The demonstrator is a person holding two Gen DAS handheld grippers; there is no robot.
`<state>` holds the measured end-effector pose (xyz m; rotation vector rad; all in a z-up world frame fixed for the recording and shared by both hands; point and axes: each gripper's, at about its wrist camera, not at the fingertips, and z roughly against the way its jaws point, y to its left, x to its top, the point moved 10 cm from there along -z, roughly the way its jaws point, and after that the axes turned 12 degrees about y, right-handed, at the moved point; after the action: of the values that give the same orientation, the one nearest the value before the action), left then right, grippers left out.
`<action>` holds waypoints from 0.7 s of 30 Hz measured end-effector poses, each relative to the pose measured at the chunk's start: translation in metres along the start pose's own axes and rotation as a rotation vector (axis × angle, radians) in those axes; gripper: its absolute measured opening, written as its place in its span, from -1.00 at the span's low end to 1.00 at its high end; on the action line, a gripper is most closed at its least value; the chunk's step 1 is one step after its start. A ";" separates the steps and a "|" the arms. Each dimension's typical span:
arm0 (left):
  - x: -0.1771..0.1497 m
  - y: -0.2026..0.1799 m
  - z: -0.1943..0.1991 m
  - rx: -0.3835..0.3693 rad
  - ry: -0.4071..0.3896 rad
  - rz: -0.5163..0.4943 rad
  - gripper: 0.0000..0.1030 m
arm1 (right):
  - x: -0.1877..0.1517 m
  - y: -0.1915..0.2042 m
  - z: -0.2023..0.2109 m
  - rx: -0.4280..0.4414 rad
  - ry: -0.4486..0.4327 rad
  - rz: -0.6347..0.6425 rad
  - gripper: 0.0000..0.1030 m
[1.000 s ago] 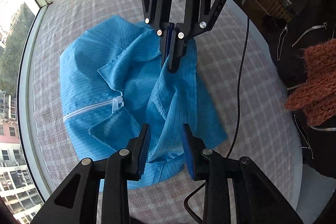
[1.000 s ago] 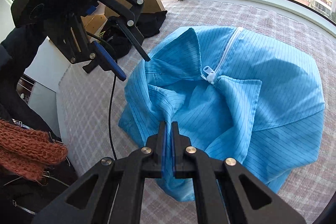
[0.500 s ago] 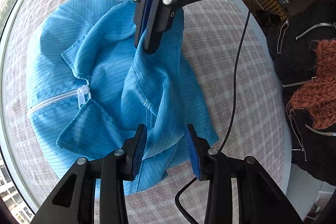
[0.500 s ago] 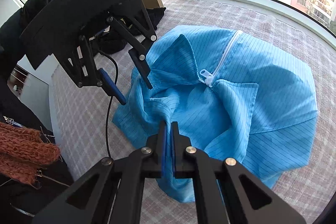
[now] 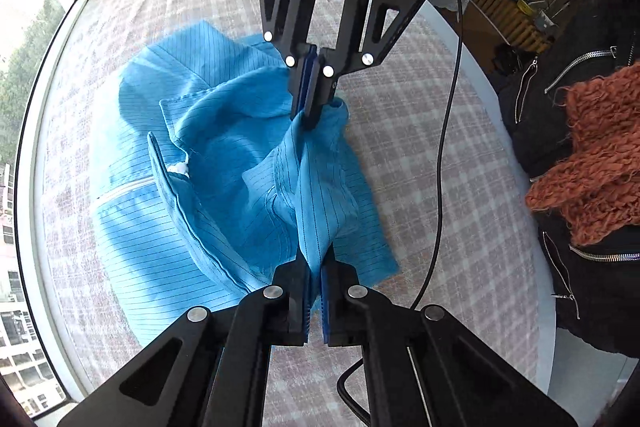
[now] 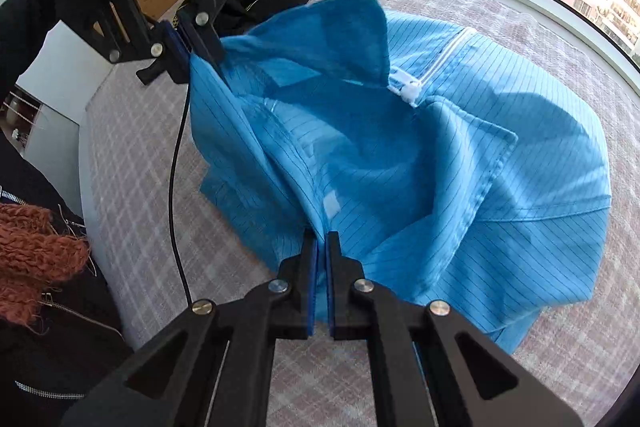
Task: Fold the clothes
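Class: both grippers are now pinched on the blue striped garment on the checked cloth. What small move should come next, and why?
Probably lift both hands a little and draw them apart. The left gripper and right gripper each clamp the blue pinstriped zip-front garment, which is bunched between them; spreading would tension that edge for a fold.

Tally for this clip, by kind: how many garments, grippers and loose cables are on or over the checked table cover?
Blue garment: 1
Grippers: 2, left gripper and right gripper, both clamped on the blue garment
Black cable: 1
Total: 4
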<state>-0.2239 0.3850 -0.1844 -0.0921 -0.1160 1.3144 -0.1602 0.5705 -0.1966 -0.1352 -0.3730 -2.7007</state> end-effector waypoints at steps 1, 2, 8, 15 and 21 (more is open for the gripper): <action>-0.002 -0.001 0.003 0.008 0.002 -0.001 -0.95 | 0.003 0.000 0.011 -0.054 -0.038 0.014 -0.89; -0.003 -0.002 0.004 0.012 0.009 -0.001 -0.95 | 0.006 0.000 0.023 -0.108 -0.075 0.028 -0.87; -0.003 0.004 0.022 0.055 -0.005 0.005 -0.95 | 0.018 0.029 0.055 -0.243 -0.171 0.248 0.01; -0.004 0.004 0.029 0.082 0.002 -0.004 -0.95 | 0.020 0.037 0.023 -0.240 -0.077 0.323 0.01; -0.005 0.005 0.024 0.075 0.029 0.002 -0.95 | 0.020 0.028 0.002 -0.175 0.006 0.288 -0.86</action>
<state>-0.2329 0.3817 -0.1614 -0.0478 -0.0417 1.3173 -0.1672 0.5384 -0.1854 -0.2131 -0.1044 -2.4438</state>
